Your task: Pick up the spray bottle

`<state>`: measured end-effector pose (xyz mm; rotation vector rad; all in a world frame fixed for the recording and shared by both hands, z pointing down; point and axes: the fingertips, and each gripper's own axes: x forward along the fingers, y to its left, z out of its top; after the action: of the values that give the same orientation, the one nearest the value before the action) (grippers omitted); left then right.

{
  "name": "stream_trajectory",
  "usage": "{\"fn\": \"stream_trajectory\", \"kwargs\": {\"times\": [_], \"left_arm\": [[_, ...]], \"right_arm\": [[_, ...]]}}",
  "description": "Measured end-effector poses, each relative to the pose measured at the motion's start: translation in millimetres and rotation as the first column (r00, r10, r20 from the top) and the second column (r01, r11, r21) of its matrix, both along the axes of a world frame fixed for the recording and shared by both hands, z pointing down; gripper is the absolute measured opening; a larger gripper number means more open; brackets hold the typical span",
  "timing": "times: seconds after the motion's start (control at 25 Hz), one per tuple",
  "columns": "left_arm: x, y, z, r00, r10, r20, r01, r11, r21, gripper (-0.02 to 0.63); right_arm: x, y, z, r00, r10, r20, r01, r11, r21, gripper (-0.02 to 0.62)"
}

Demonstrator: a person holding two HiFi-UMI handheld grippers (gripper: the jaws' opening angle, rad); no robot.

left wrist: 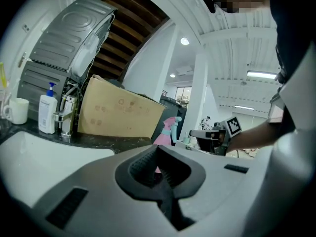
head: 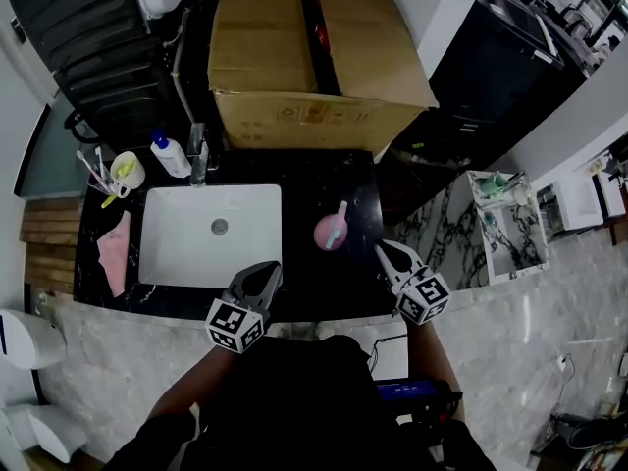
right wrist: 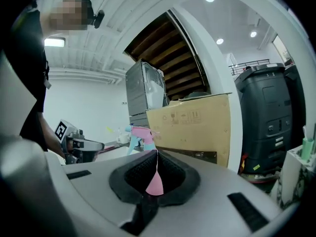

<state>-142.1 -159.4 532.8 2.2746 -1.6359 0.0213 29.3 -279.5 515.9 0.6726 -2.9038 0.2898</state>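
Standing upright on the black counter (head: 304, 180), the spray bottle (head: 330, 232) sits just right of the sink (head: 177, 226), about midway between the near and far edges. Its teal trigger head points toward the far side. Nothing crowds it, so it looks easy to reach from the near edge. The cup (head: 127, 171), soap bottle (head: 170, 155) and pink cloth (head: 116, 251) are all kept to the left of the basin, and the box (head: 314, 57) fills the far side.

Both grippers hover at the near edge and neither touches the bottle. The left gripper (head: 270, 268) is over the sink's near right corner, to the bottle's near left. The right gripper (head: 383, 251) is at the counter's right end, to the bottle's near right. Each is angled inward, so the bottle lies along its line of sight: it shows past the tips of the left gripper (left wrist: 159, 149) as a pink body (left wrist: 165, 132), and past the right gripper (right wrist: 157, 152) with its teal head in view (right wrist: 140, 135).

The left jaws are clenched tip to tip with nothing between them. The right jaws are likewise pressed together and empty, and the pink seen through their slit is the bottle behind them. Whichever hand takes the bottle will probably have to spread its jaws first, so this looks like lining up rather than a grasp.
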Motion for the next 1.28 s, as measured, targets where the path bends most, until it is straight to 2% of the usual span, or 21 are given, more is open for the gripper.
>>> {"fn": "stream_trajectory", "kwargs": {"times": [0.36, 0.68, 0.72, 0.8, 1.12, 1.28], "left_arm": [[1.2, -6.0, -3.2, 0.991, -0.133, 0.035, 0.133, 0.991, -0.002, 0.008], [-5.6, 0.4, 1.9, 0.971, -0.228, 0.065, 0.230, 0.973, -0.024, 0.007], [-6.0, 1.0, 1.7, 0.969, -0.237, 0.066, 0.239, 0.971, -0.024, 0.008], [-5.7, 2.0, 0.1, 0.966, -0.249, 0.071, 0.252, 0.967, -0.029, 0.007], [-9.5, 6.6, 0.6, 0.952, -0.291, 0.089, 0.296, 0.955, -0.036, 0.007], [-11.7, 9.2, 0.9, 0.946, -0.311, 0.090, 0.315, 0.948, -0.042, 0.007]], "right_arm": [[-31.3, -21.8, 4.7, 0.983, -0.183, 0.008, 0.183, 0.983, -0.005, 0.028], [-62.1, -17.8, 9.6, 0.940, -0.338, 0.037, 0.338, 0.941, 0.012, 0.032], [-65.6, -16.7, 10.2, 0.934, -0.356, 0.033, 0.356, 0.935, 0.014, 0.047], [-72.0, -14.3, 12.6, 0.921, -0.389, 0.017, 0.389, 0.921, 0.015, 0.126], [-88.2, -14.0, 17.0, 0.896, -0.443, -0.030, 0.444, 0.895, 0.046, 0.180], [-93.2, -14.7, 19.6, 0.888, -0.456, -0.058, 0.459, 0.886, 0.058, 0.184]]}}
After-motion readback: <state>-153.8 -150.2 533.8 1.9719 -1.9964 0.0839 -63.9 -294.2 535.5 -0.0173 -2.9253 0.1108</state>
